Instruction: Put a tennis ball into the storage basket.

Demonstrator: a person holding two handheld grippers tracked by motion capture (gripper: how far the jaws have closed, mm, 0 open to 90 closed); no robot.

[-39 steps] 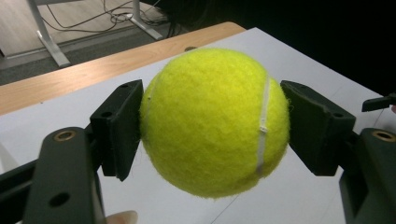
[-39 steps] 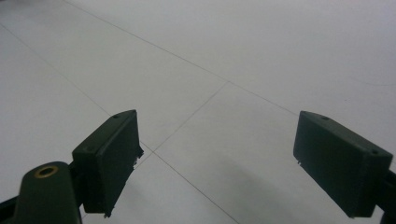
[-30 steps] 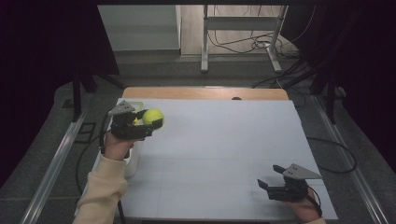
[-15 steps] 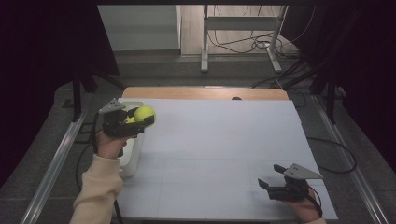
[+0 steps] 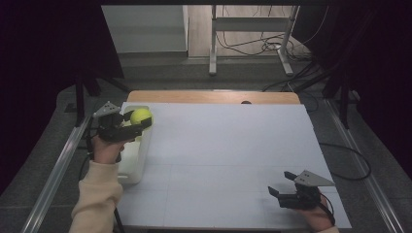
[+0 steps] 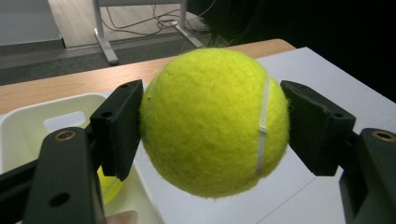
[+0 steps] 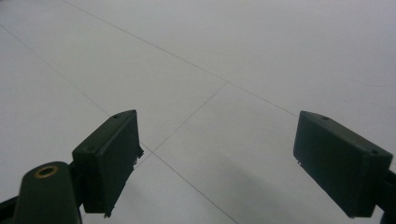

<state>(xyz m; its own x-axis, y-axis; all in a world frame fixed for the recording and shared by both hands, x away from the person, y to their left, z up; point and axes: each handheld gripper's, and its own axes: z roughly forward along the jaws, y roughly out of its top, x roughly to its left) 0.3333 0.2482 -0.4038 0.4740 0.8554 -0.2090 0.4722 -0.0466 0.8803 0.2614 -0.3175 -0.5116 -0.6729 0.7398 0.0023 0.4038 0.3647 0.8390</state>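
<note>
Dark curtains (image 5: 43, 73), cable-strewn grey floor (image 5: 252, 48)

white table sheet (image 5: 223, 155) covers most of the wooden tabletop (image 5: 209, 96); bare wood strip shows along the 12 o'clock edge. thin seam lines cross the sheet. small dark spot (image 5: 246, 102) on the wood near 12 o'clock. metal frame legs (image 5: 252, 34) stand on the floor beyond at 12 o'clock, loose cables (image 5: 248, 46) lying around them. metal rail (image 5: 58, 165) runs along the floor at 9 o'clock, another rail (image 5: 374, 184) at 3 o'clock.
</note>
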